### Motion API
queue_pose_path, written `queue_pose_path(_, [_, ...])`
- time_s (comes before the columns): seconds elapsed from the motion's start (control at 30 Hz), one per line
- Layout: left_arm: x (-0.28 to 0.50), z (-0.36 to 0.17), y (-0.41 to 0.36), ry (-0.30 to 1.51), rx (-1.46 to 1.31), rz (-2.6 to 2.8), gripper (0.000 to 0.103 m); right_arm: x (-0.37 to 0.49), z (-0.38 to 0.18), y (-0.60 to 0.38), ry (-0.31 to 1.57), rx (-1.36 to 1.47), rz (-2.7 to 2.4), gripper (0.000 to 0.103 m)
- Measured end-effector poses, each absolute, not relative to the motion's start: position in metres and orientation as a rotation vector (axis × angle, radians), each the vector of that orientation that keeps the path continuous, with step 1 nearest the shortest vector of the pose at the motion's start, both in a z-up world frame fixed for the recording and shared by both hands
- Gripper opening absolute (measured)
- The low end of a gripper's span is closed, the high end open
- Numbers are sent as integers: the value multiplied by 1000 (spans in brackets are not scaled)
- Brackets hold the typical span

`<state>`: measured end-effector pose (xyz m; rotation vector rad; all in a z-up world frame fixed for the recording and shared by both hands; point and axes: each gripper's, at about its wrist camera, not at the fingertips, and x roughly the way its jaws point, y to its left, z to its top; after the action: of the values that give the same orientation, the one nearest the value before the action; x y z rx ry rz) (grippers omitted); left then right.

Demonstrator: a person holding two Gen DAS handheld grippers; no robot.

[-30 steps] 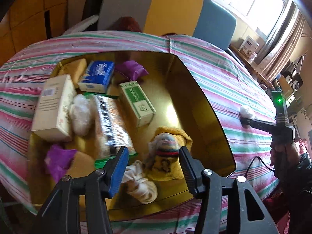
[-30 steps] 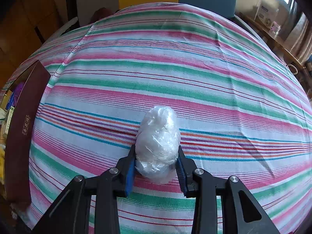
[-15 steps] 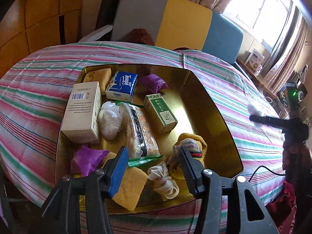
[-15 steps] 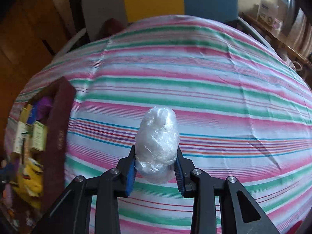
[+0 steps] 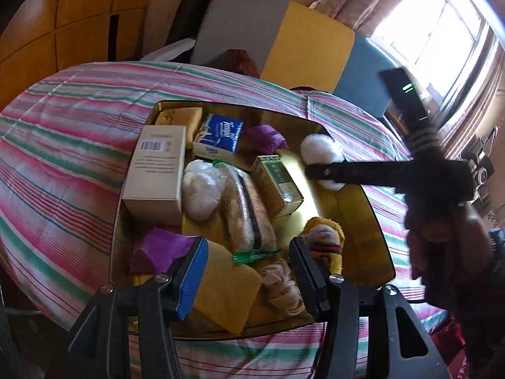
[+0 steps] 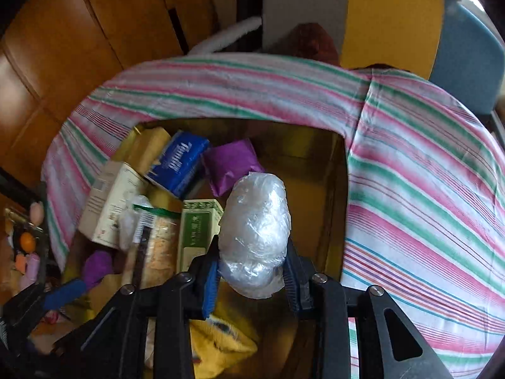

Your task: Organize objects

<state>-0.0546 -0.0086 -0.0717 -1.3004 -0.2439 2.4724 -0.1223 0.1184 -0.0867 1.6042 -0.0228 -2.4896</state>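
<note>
Left wrist view: the left gripper [image 5: 249, 271] hangs spread and empty over the near end of the gold box [image 5: 372, 221], which sits on the striped cloth [image 5: 63, 164]. The right gripper [image 5: 325, 170] reaches in over the box's right wall, pinching the wrapped white bundle [image 5: 320, 151], which is just right of the green carton [image 5: 277, 184]. From here the bundle reads as a soft white puff, likely very light. A similar white bundle [image 5: 200, 191] already lies in the box, left of the green carton.

Right wrist view: the right gripper [image 6: 251, 271] is closed on the wrapped white bundle [image 6: 255, 233] at its lower sides, both pads pressing into the film. It is egg-shaped, white inside crinkled clear plastic, glossy and probably slippery. It should squash rather than break, so a mid-body hold seems safest. It hangs above the gold box [image 6: 334, 208], just right of the green carton [image 6: 197, 233] and near the purple packet [image 6: 230, 164].
</note>
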Motion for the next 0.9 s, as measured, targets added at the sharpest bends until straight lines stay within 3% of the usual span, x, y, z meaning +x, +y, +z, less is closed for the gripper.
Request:
queue_pose_path(0.33, [-58, -75, -16, -247, -1306, 2511, 55, -125, -108, 111, -9, 1653, -2451, 41])
queue_pose_path(0.4, [-58, -74, -16, -233, -1304, 2530, 61, -119, -102, 112, 9, 1631, -2486, 51])
queue_pose_path(0.43, [-58, -73, -15, -219, -1303, 2544, 62, -114, -98, 112, 16, 1610, -2510, 68])
queue_pose_path(0.47, [-57, -71, -14, -209, -1301, 2554, 62, -109, -93, 114, 15, 1583, -2528, 74])
queue_pose_path(0.9, [-38, -28, -5, 14, -1134, 2861, 62, -32, -53, 127, -121, 1368, -2686, 80])
